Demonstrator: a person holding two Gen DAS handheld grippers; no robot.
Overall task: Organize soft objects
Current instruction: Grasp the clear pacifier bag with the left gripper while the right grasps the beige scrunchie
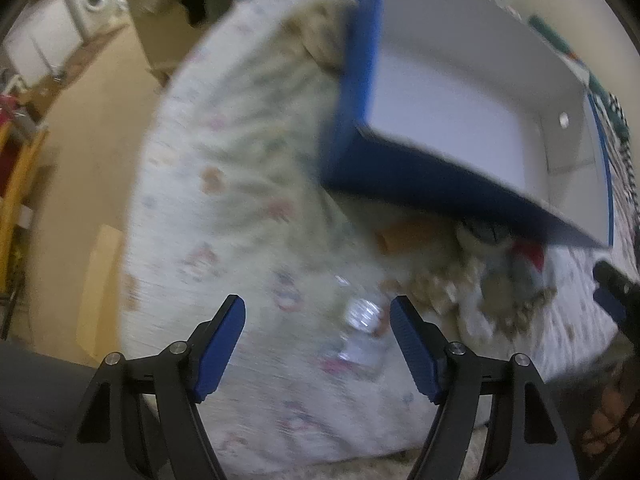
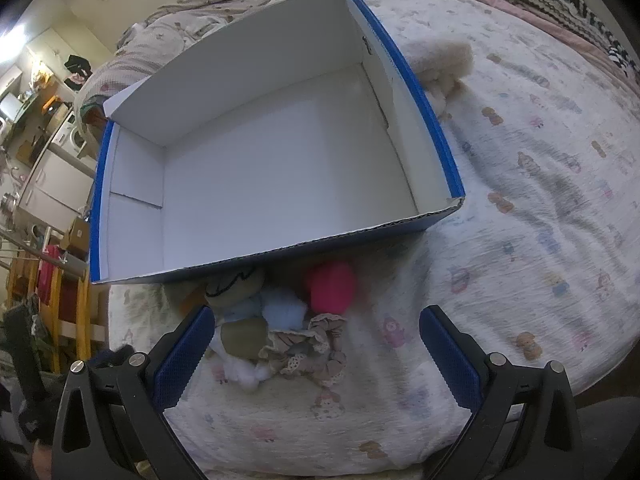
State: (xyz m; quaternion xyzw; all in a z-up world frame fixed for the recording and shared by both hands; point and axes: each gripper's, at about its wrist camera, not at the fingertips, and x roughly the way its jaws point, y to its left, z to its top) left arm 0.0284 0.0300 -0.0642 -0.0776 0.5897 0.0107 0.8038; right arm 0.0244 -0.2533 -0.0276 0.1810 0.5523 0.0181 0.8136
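An empty blue cardboard box (image 2: 436,128) with a white inside lies on the patterned bed cover (image 2: 540,200). In front of it sits a pile of soft things: a pink ball (image 2: 330,284), a light blue puff (image 2: 282,310), an olive piece (image 2: 242,336) and a frilly beige scrunchie (image 2: 316,348). My right gripper (image 2: 316,352) is open, its jaws either side of the pile, just above it. The left wrist view is blurred: my left gripper (image 1: 318,344) is open over the bed cover (image 1: 240,200), with the box (image 1: 352,92) ahead to the right and the pile (image 1: 480,280) below it.
A fluffy beige thing (image 2: 444,68) lies against the box's right wall. Crumpled bedding (image 2: 192,20) lies behind the box. Left of the bed are a yellow wooden rack (image 2: 76,308) and white cabinets (image 2: 52,184). A shiny small object (image 1: 360,316) lies between the left jaws.
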